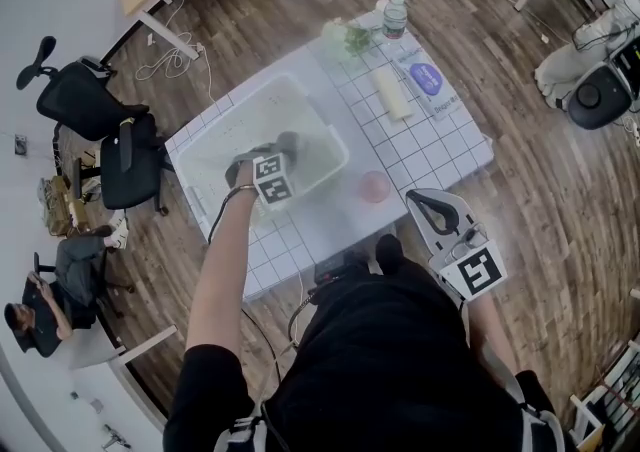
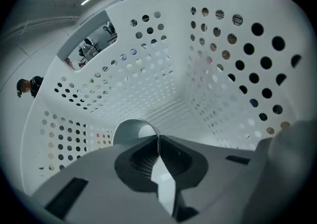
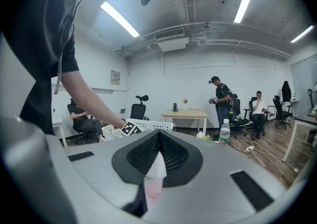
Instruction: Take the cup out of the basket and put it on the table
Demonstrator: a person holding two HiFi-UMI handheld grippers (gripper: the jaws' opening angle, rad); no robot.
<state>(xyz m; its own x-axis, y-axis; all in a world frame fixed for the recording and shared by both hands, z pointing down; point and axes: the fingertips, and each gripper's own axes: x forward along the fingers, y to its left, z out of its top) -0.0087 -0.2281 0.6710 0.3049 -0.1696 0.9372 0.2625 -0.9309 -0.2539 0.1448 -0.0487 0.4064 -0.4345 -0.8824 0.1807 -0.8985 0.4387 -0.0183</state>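
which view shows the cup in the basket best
Left gripper view: the cup sits beyond the left gripper, whose jaws pinch its rim. In the head view the gripper hides it inside the basket; the right gripper view shows only the basket.

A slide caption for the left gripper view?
Left gripper pinches the cup by its rim inside the white perforated basket.

Black shirt [image 1: 400, 360]; grey right gripper [image 1: 425, 198] with marker cube [image 1: 478, 268].
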